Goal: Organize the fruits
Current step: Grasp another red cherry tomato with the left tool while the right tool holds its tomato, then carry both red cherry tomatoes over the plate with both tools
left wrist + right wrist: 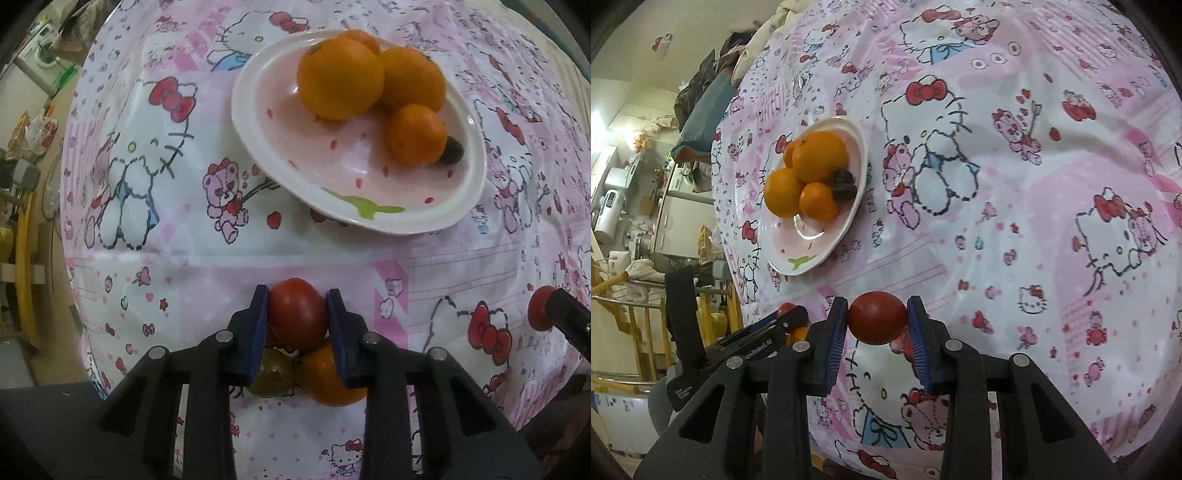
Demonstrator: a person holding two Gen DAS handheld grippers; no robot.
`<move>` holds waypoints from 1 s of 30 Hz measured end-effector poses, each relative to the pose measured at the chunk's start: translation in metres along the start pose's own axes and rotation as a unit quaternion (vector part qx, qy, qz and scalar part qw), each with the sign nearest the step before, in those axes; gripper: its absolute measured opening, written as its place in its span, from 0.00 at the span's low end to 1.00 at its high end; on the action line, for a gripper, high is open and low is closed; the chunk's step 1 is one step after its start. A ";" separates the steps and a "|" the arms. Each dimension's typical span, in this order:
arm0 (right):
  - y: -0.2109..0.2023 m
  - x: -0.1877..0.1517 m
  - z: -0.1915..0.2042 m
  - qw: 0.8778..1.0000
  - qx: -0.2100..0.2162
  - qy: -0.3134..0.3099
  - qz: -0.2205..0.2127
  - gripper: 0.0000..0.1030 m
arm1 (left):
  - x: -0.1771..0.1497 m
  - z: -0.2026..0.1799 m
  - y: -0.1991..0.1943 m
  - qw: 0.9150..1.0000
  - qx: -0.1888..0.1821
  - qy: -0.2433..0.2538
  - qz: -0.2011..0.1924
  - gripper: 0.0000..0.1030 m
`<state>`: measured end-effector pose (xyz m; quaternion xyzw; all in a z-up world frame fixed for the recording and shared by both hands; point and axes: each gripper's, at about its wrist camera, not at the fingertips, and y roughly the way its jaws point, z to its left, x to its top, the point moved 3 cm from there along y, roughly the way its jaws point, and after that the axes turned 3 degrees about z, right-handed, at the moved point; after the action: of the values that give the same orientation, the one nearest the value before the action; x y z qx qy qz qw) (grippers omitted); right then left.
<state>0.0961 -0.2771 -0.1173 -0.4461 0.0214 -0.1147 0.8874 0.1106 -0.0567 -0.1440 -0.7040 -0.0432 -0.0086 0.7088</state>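
Pink cartoon-cat cloth [177, 258] covers the whole table, with a cluttered room past its left edge. Nearest in the left wrist view, the left gripper [297, 314] is clenched on a red tomato [297, 317], its blue pads [258, 332] pressing both sides; beneath the fingers lie a greenish fruit [271, 373] and an orange [325, 376], touching each other on the cloth. At that view's right edge a second tomato [540, 309] shows against a dark finger. In the right wrist view the right gripper [877, 321] is likewise closed on that red tomato [877, 323], pads touching both flanks (something red sits just behind the right pad, too hidden to name). Open cloth stretches beyond both pairs of tongs. Farther off stands the pink-and-white plate [258, 147], apart from the grippers, holding four oranges [340, 79] bunched together and dark fruit [453, 148] against its far rim. More bare cloth lies right of the plate; its left side is near the table's edge.
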 end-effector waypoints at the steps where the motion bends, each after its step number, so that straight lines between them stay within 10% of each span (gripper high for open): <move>1: -0.001 0.000 -0.001 1.000 0.001 0.001 -0.001 0.34 | 0.000 -0.001 -0.001 1.000 -0.002 0.001 -0.001 0.26; 30: -0.070 0.012 0.057 0.994 0.028 -0.061 -0.089 0.34 | 0.021 0.077 -0.134 0.986 -0.091 -0.035 -0.136 0.26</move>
<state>0.1026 -0.2749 -0.0266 -0.4275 -0.0752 -0.1661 0.8854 0.1180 0.0197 -0.0087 -0.7532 -0.1623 -0.0840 0.6319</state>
